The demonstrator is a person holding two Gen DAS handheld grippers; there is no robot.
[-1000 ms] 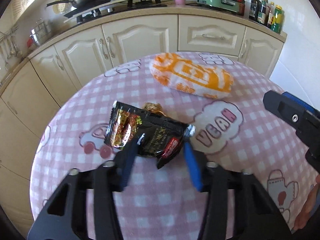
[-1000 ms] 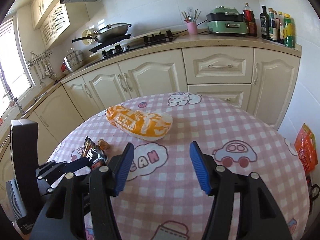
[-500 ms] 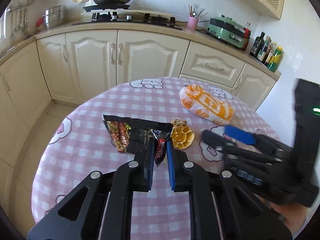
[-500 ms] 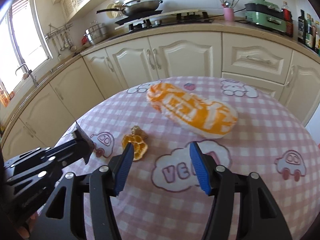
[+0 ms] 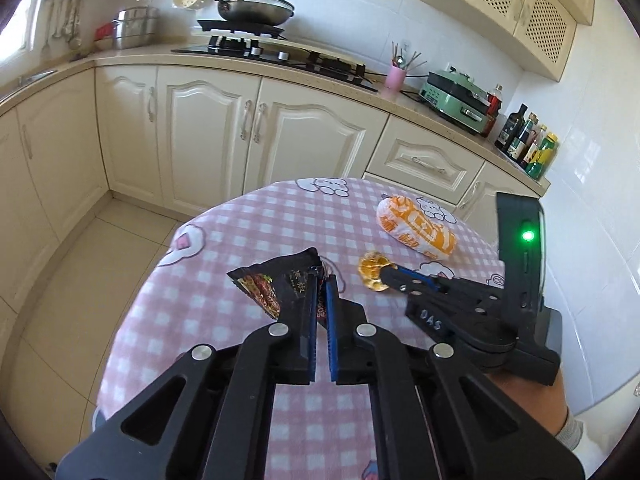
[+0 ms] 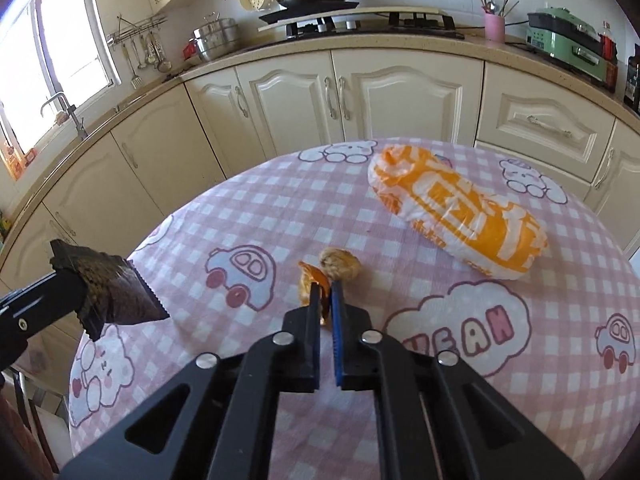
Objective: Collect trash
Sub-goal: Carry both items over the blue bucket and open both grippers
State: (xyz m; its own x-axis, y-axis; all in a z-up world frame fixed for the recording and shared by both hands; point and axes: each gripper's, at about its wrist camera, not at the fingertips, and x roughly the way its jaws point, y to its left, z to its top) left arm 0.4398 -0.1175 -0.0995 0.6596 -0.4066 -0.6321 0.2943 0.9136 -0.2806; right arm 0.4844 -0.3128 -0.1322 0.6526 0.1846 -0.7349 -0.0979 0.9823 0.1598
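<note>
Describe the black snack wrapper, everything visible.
The black snack wrapper is a flat, glossy foil-like packet with a red and brown food print and serrated end seams. It looks empty and creased. The left hand-held gripper is shut on one end of it, so it sticks out to the left beyond the fingertips. The right wrist view shows it held over the edge of the pink checked tablecloth. Nothing else visibly touches it.

home kitchen | gas hob [image 5: 276, 53] with wok [image 5: 256, 7] | cream cabinets [image 6: 360, 96] | sink tap [image 6: 66, 110]
</note>
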